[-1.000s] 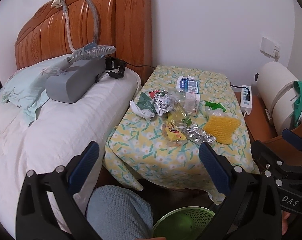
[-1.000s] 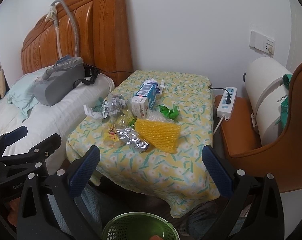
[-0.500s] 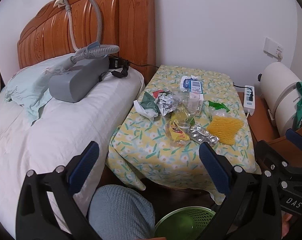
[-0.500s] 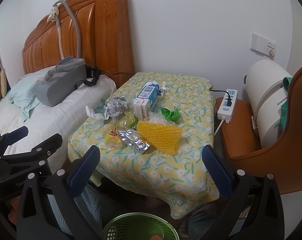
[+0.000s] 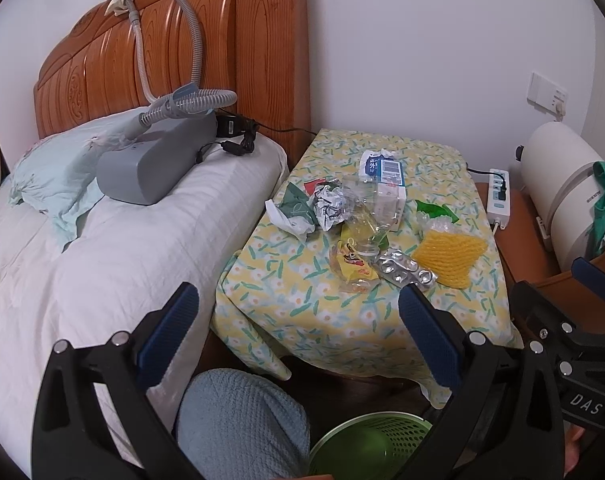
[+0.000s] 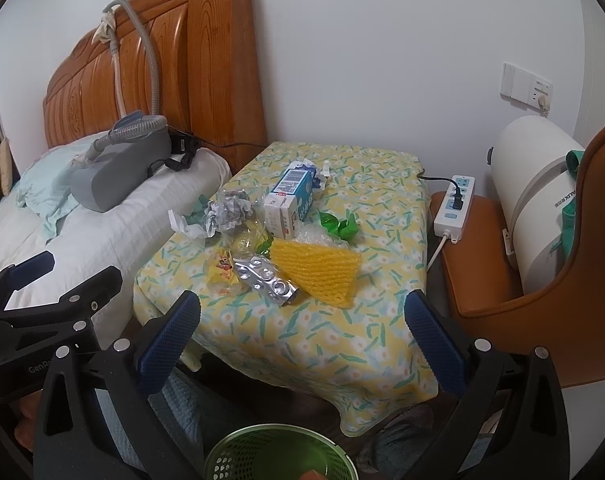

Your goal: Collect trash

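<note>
Trash lies on a bedside table with a yellow flowered cloth [image 5: 302,304]: a blue milk carton [image 5: 388,172], crumpled paper [image 5: 328,204], a clear crushed bottle [image 5: 368,224], a yellow wrapper [image 5: 352,266], a silver blister pack [image 5: 404,272], yellow foam netting [image 5: 448,256] and a green wrapper [image 5: 436,210]. The same pile shows in the right wrist view, with the carton [image 6: 292,196] and netting [image 6: 316,270]. A green mesh bin [image 5: 368,446] stands on the floor below; it also shows in the right wrist view [image 6: 280,454]. My left gripper [image 5: 298,328] and right gripper [image 6: 302,330] are open, empty, short of the table.
A bed with a white quilt [image 5: 82,264] and a grey machine with hose [image 5: 158,164] lies left. A power strip [image 6: 454,202] sits on a brown stool at the right, beside a white appliance [image 6: 536,184] and a brown chair. A knee in blue cloth [image 5: 238,420] is below.
Both grippers have drawn back slightly and shifted view; the table sits a little farther right in the left view. Both stay open. Nothing on the table has moved.
</note>
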{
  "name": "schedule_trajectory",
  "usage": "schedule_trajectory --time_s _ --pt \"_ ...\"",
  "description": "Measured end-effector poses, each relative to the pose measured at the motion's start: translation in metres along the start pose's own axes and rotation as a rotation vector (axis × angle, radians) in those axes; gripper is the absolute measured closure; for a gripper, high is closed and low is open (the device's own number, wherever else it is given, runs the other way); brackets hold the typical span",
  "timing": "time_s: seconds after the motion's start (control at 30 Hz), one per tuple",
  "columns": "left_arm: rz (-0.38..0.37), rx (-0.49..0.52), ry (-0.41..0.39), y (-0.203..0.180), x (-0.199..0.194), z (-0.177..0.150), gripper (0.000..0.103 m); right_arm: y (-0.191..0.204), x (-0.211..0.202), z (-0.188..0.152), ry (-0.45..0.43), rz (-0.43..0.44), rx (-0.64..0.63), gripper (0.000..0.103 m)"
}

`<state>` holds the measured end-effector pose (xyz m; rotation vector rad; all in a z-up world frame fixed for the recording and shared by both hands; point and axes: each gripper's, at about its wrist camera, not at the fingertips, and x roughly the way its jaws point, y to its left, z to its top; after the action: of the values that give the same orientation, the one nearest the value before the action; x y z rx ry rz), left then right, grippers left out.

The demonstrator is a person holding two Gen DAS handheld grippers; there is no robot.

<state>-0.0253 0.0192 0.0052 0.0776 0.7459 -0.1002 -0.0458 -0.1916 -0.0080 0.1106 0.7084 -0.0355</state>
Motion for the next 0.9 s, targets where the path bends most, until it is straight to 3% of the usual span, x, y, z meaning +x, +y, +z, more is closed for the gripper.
schedule_trajectory --time_s 0.9 --pt "0.001 0.004 0.003 -0.001 -0.0005 -0.001 0.007 -0.0002 -0.0007 -0.0026 0.001 -0.001 0.0 0.002"
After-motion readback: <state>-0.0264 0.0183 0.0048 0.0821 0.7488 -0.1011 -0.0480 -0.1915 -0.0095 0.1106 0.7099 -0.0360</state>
